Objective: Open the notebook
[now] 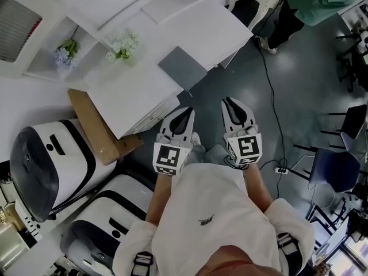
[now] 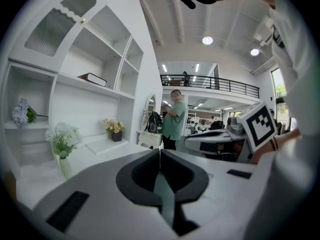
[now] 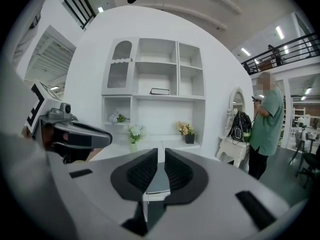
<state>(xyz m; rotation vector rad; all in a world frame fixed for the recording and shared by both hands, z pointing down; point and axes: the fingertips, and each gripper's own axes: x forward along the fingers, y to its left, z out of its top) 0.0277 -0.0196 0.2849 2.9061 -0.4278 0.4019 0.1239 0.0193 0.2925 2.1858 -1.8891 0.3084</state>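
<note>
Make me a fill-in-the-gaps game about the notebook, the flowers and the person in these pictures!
1. The notebook on the white desk is ____ in colour.
2. Its cover is ____, not opened yet.
3. The flowers on the desk nearest the notebook are ____.
4. The person standing beyond the desk wears a ____ top.

Missing words: grey; closed; white; green.

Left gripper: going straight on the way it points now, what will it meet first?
Probably the near corner of the white desk, where the grey notebook lies; the left gripper points there in the head view. Its height against the desktop is unclear.
</note>
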